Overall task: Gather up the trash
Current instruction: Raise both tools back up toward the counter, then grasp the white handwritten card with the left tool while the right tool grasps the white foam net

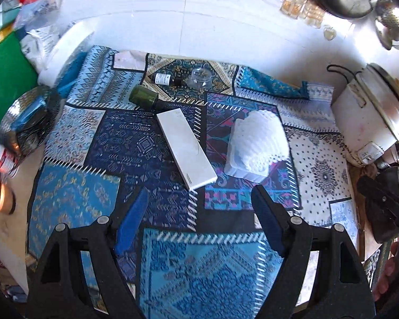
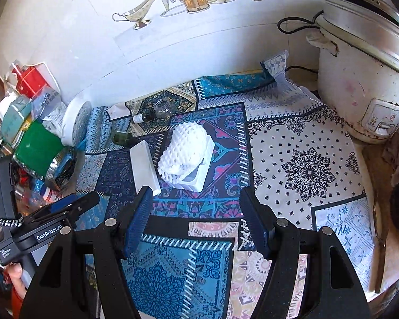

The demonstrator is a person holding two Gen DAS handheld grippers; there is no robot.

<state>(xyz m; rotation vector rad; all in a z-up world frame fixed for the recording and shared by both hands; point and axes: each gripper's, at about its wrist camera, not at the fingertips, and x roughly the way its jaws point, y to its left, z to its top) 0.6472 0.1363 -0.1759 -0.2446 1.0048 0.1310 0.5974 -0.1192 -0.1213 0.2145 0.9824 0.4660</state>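
**A:** so where's the trash sitting?

**B:** mid patchwork cloth (image 1: 74, 204): long white box (image 1: 186, 147) just beside a white foam net (image 1: 263, 138) on a small white box (image 2: 196, 179). Green bottle (image 1: 143, 97), small dark bottle (image 1: 164, 79) and clear jar (image 1: 200, 77) lie toward the cloth's far edge.

**A:** grippers?

**B:** left gripper (image 1: 199, 204) and right gripper (image 2: 195, 207) both spread wide, holding nothing, above the cloth's near edge. Rice cooker (image 2: 359, 79) at the far right corner.

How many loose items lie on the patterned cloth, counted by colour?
White: 3 - long flat box, foam net, small tray under the foam net
Green: 1 - green bottle lying down
Dark: 1 - small labelled bottle
Clear: 1 - clear jar
Total: 6
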